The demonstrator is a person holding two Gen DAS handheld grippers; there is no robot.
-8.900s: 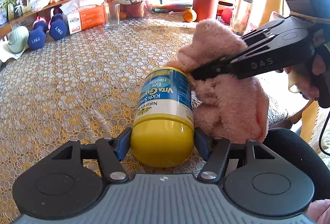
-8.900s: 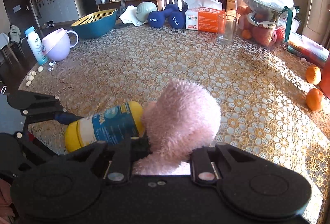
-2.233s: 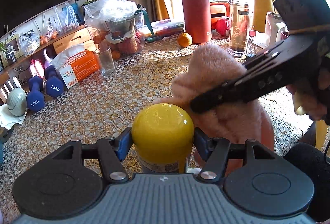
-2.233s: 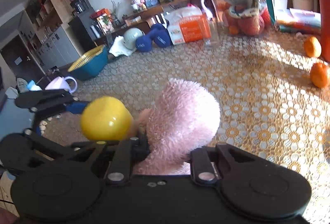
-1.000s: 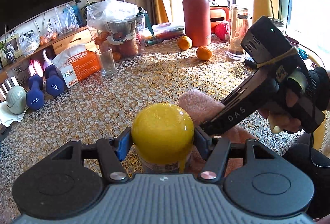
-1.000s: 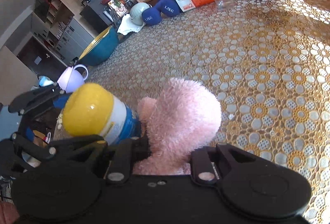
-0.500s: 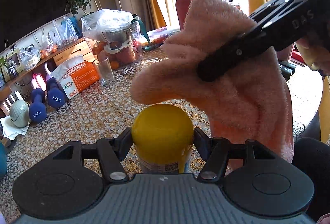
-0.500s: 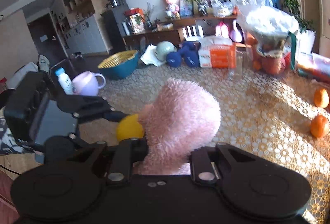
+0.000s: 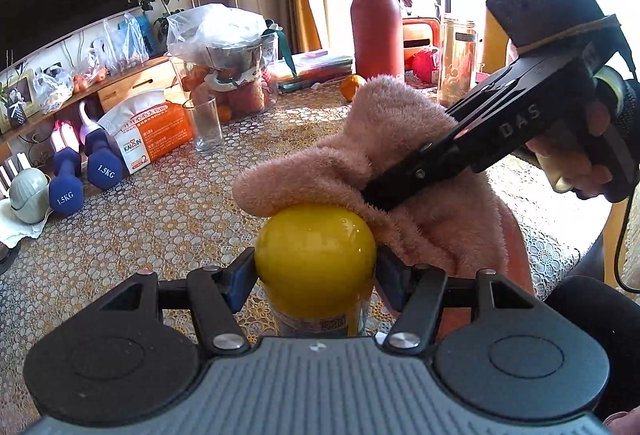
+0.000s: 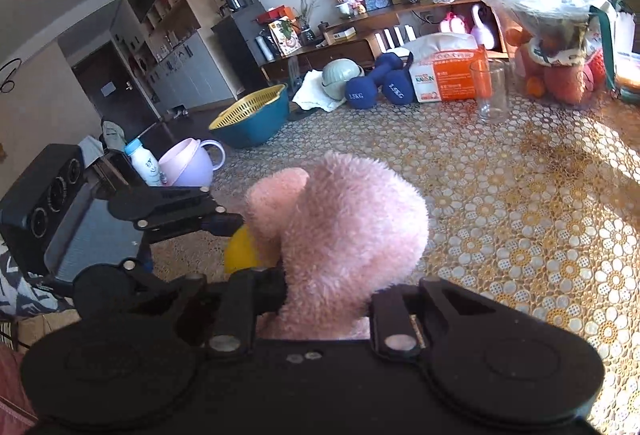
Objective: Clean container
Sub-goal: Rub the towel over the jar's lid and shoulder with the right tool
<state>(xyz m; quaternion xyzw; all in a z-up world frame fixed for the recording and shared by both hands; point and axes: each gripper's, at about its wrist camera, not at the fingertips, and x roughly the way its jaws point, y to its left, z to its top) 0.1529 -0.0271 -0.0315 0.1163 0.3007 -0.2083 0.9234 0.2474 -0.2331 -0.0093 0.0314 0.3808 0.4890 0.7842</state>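
A: We see the left hand-held gripper (image 9: pixel 316 277) clamped on the yellow cap (image 9: pixel 315 249) of the container (image 9: pixel 316 317), its blue pads pressing the cap from both sides. The container stands upright above the bench (image 9: pixel 160 211); its label is too hidden for us to read.

B: And the right hand-held gripper (image 10: pixel 326 301) is clamped on the pink fluffy cloth (image 10: pixel 340 231), which we find draped over the far side of the cap, touching it. On that gripper's black side we read "DAS".

A: We see a hand (image 9: pixel 576 163) wrapped round its grip, to the right of the container and above it, the gripper tilted down toward the cap.

B: Beyond the container, to the left, we read "1.5KG" on two blue dumbbells (image 9: pixel 86 175), and "KAIXIN" on the orange tissue box (image 9: pixel 154 139) just beside them.

A: A clear glass (image 9: pixel 207 129) stands near that box, and a red flask (image 9: pixel 378 31) stands well beyond the container.
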